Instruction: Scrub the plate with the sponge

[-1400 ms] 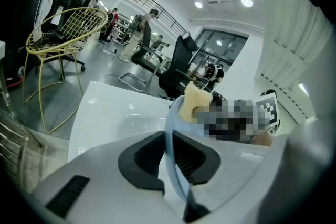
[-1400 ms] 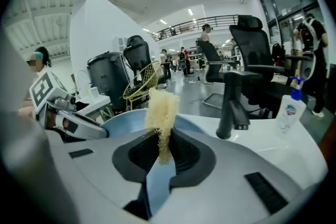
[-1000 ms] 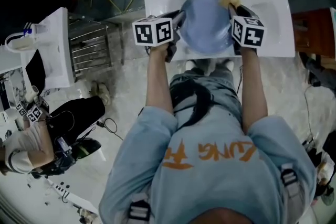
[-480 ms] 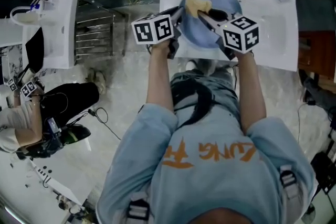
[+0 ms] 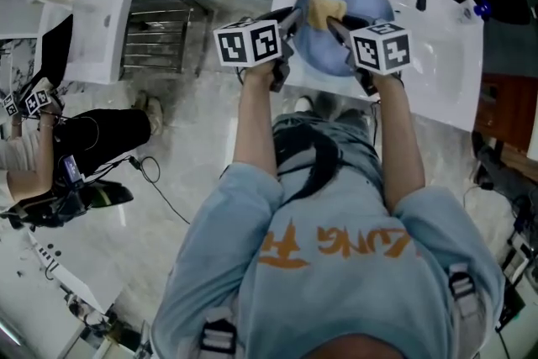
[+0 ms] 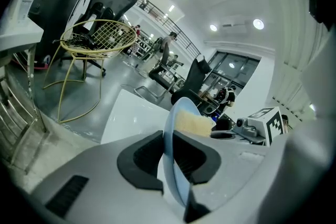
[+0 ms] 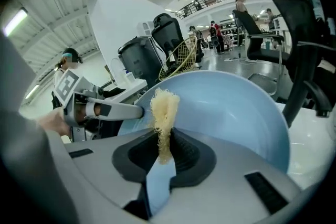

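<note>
Scrubbing in hand: left gripper (image 6: 172, 157) jaws narrowly apart, clamping plate (image 7: 236, 113) rim, plate tilted over sink (image 5: 445, 63). Right gripper (image 7: 163, 157) jaws pinch sponge (image 7: 164, 107), pressed to plate face. Next: sweep sponge across face, grip firm.

The plate (image 5: 370, 4) looks smooth and glossy, the sponge (image 5: 324, 8) coarse and fibrous, the white sink (image 5: 454, 71) glossy.
</note>
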Action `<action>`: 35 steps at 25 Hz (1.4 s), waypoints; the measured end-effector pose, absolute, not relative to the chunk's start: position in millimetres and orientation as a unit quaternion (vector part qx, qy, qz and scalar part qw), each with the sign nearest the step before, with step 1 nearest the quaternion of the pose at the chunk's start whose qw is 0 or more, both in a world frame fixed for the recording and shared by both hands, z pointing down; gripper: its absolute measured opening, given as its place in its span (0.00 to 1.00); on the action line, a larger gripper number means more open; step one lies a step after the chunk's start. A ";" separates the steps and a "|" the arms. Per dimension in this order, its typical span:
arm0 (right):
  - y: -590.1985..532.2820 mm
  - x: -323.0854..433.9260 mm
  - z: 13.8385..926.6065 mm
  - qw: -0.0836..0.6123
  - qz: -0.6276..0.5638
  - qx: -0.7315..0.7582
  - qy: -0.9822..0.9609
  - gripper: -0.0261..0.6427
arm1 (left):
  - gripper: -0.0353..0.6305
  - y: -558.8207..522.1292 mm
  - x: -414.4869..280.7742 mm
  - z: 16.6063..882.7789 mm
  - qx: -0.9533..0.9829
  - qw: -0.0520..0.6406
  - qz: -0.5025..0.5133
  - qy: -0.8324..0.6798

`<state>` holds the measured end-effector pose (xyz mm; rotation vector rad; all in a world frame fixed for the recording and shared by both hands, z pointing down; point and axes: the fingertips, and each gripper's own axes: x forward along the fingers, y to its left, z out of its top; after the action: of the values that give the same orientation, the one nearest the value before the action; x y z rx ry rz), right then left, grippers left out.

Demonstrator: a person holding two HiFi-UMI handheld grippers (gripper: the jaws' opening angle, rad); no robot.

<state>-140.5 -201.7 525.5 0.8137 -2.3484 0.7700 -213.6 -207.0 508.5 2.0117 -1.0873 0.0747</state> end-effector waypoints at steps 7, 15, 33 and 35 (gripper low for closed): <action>-226.2 -76.1 518.7 0.269 0.267 0.412 -0.829 0.11 | 0.12 -210.9 -200.2 510.9 0.805 0.422 0.037 -0.416; -231.4 15.8 524.1 0.263 0.276 0.511 -0.770 0.11 | 0.12 -219.1 -171.0 514.2 0.815 0.424 0.051 -0.393; -162.4 -122.9 503.5 0.231 0.322 0.179 -0.900 0.11 | 0.13 -219.9 -201.4 512.9 0.784 0.432 -0.003 -0.445; -149.7 -136.3 513.0 0.265 0.319 0.154 -0.897 0.11 | 0.13 -218.7 -207.2 510.7 0.782 0.430 -0.011 -0.451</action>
<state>-136.3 -149.7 513.0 0.4148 -2.4232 0.8610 -207.2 -218.7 510.7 1.9508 -1.1262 -0.0276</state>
